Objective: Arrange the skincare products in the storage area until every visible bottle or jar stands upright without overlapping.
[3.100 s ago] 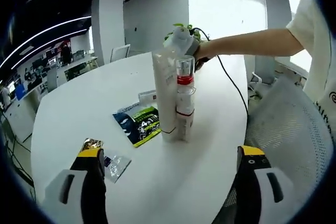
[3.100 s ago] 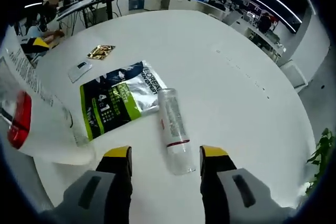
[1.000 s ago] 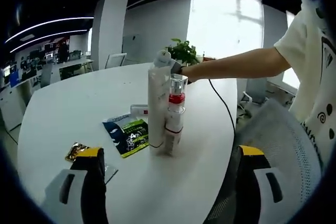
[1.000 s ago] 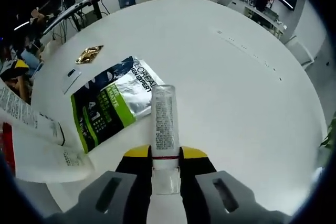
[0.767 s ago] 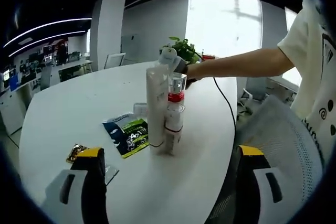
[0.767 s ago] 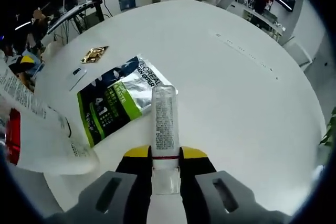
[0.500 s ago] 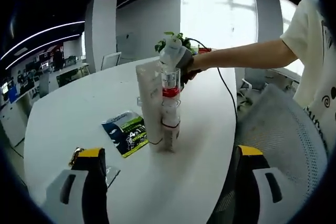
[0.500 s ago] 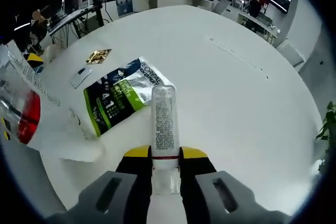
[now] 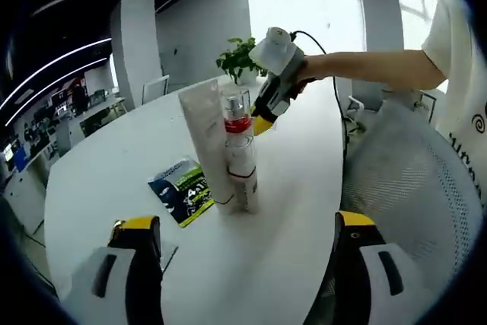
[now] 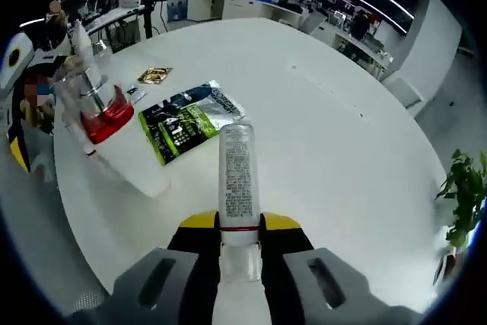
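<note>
- The right gripper (image 10: 240, 227) has its fingers closed tight on a clear bottle (image 10: 237, 180), clamped near its cap end, with the long body jutting forward beyond the fingertips. Judged from that grip, the bottle may swing or slip as it is turned upright.
- Beyond the bottle's tip and to the left lies a green sachet (image 10: 188, 125); setting the bottle down on it would leave an overlap.
- Further left stand a white tube (image 10: 125, 154) and a red-collared bottle (image 10: 91, 104), touching each other; a careless approach could topple them.
- The left gripper (image 9: 247, 253) is wide open and holds nothing; the standing pair sits ahead between its fingers, the table edge (image 9: 323, 211) near its right finger.
</note>
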`<state>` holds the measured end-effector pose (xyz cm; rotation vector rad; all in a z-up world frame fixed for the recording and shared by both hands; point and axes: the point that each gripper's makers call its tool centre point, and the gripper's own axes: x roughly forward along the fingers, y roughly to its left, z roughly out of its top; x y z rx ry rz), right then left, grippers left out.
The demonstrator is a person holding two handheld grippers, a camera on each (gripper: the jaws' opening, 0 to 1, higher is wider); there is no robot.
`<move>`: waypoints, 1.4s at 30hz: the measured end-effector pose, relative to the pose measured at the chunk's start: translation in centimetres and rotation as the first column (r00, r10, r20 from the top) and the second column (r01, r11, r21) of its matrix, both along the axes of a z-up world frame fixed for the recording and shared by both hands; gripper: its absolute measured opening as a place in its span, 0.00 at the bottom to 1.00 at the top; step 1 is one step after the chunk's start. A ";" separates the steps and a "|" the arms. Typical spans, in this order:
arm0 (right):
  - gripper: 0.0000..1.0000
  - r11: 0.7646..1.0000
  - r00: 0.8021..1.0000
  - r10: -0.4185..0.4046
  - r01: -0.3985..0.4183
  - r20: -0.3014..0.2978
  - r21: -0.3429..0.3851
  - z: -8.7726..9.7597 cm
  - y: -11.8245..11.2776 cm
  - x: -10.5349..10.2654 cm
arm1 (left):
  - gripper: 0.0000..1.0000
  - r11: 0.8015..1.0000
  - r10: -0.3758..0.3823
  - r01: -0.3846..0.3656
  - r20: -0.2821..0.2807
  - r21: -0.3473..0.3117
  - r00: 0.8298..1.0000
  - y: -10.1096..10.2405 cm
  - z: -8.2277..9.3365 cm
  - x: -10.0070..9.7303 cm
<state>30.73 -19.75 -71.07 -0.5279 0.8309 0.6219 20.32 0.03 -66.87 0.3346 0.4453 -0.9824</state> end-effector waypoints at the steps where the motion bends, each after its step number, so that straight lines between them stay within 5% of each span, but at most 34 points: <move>1: 0.19 1.000 1.000 -0.006 0.006 0.004 0.008 0.1 -0.2 -0.2 | 0.86 1.000 -0.002 0.002 0.001 -0.002 1.000 0.0 0.0 0.0; 10: 0.19 1.000 1.000 -0.023 0.023 -0.005 0.007 0.1 -0.5 -4.2 | 0.82 1.000 -0.022 0.022 0.008 0.009 1.000 -0.6 0.2 -0.6; 17: 0.19 0.998 0.999 -0.034 0.036 -0.022 0.053 -0.6 1.0 -6.1 | 0.70 0.998 -0.060 0.060 0.001 0.016 0.998 -1.2 0.1 -1.3; 42: 0.19 0.993 0.992 0.115 -0.115 -0.050 -0.002 0.3 4.6 -12.0 | 0.66 0.991 -0.123 0.121 0.044 0.053 0.991 -2.3 0.1 -2.2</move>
